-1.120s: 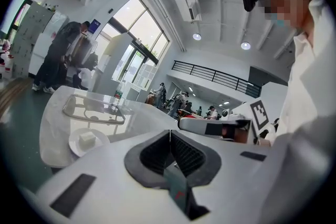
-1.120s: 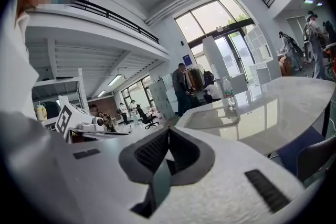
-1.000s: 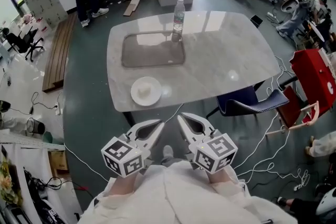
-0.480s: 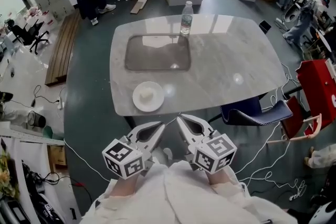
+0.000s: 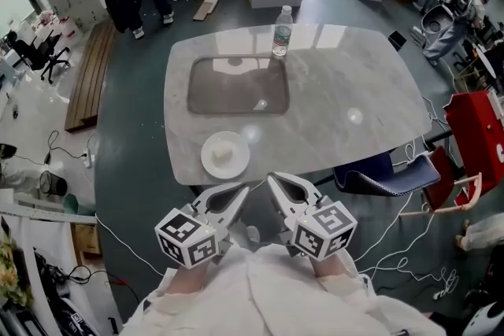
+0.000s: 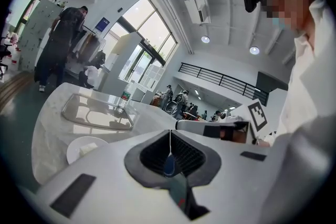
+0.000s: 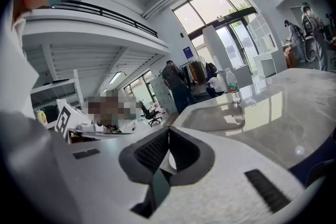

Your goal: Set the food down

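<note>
**A:** What does the head view show?

**B:** Looking steeply down on a pale marble table [image 5: 346, 83]. A white plate [image 5: 214, 167] sits close to the near edge, with a small pale piece of food [image 5: 224, 154] resting on it. Further back lies a shallow grey tray [image 5: 236, 86], and a water bottle [image 5: 281, 31] stands upright at its far right corner.

**A:** And the two grippers?

**B:** Both are held low in front of the person, short of the table. The left gripper [image 5: 239, 191] has its jaws pressed together with nothing between them. The right gripper [image 5: 276, 183] is closed the same way and is also empty. Neither touches the plate.

**A:** What could go wrong from here?

**B:** With the jaws closed, a reach toward the food would likely shove it rather than grasp it. The plate sits so near the edge that a nudge might slide it off the table. Since the food looks soft, squeezing too hard could crush it. The bottle is well apart from the plate, so there is little risk of toppling it.
</note>
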### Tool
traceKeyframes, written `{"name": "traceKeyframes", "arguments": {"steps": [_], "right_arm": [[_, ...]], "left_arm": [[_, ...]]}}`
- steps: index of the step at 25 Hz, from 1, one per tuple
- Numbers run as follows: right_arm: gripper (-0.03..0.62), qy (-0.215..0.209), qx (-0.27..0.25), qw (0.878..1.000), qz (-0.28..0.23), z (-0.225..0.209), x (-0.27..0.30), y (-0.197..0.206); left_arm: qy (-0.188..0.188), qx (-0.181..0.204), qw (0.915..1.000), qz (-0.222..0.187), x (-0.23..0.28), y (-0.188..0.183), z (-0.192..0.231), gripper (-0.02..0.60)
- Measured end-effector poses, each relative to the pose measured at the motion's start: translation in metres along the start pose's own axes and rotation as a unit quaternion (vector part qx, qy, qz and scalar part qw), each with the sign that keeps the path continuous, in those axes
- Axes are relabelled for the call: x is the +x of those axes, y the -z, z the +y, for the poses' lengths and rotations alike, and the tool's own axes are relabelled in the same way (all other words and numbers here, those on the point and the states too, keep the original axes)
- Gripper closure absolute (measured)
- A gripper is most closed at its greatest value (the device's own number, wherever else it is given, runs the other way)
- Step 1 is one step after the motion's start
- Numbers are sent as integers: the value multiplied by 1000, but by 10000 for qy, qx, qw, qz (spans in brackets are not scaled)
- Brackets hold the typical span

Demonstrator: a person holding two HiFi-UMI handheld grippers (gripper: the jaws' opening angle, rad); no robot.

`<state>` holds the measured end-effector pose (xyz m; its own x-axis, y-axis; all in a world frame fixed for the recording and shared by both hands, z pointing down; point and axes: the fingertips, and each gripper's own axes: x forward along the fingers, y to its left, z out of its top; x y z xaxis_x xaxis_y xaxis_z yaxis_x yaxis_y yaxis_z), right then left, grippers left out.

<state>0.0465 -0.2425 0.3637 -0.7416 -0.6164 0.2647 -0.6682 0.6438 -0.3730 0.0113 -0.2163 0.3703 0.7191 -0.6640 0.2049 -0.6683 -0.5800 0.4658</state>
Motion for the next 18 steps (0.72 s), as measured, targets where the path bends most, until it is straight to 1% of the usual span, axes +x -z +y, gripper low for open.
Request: {"name": "traceKeyframes", "arguments": {"steps": [12, 18], "right_arm": [[591, 132, 115, 9998, 135, -13, 60, -21], [591, 282, 97, 9993, 223, -19, 81, -26]], "left_arm": [[119, -24, 9998, 176, 10, -34, 57, 566], [306, 0, 9992, 264, 16, -43, 76, 565]]}}
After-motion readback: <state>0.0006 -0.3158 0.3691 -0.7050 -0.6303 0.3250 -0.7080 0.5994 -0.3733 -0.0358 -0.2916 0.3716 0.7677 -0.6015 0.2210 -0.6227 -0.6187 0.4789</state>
